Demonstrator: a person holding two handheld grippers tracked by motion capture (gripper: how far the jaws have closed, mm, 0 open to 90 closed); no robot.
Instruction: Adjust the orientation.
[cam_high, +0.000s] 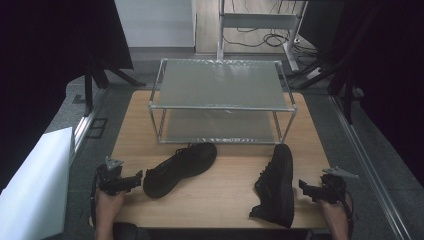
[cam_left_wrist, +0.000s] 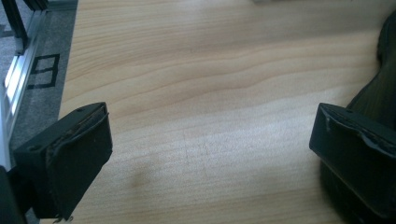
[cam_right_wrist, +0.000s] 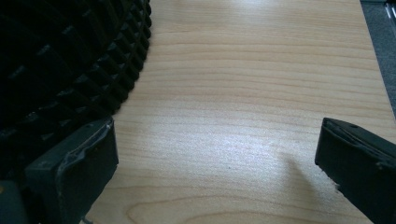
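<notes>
Two black shoes lie on the wooden table (cam_high: 215, 195). The left shoe (cam_high: 181, 168) lies slanted at the middle; the right shoe (cam_high: 276, 185) rests on its side, its lugged sole (cam_right_wrist: 65, 60) facing right. My left gripper (cam_high: 136, 178) sits at the table's front left, open, just left of the left shoe's heel (cam_left_wrist: 373, 98), with bare wood between its pads. At the front right, my right gripper (cam_high: 305, 189) is open beside the right shoe's sole, nothing between its pads.
A two-tier metal shelf rack (cam_high: 222, 100) stands at the back of the table. A white board (cam_high: 32, 192) leans off the table's left side. Cables and a metal frame (cam_high: 260, 22) sit on the floor behind.
</notes>
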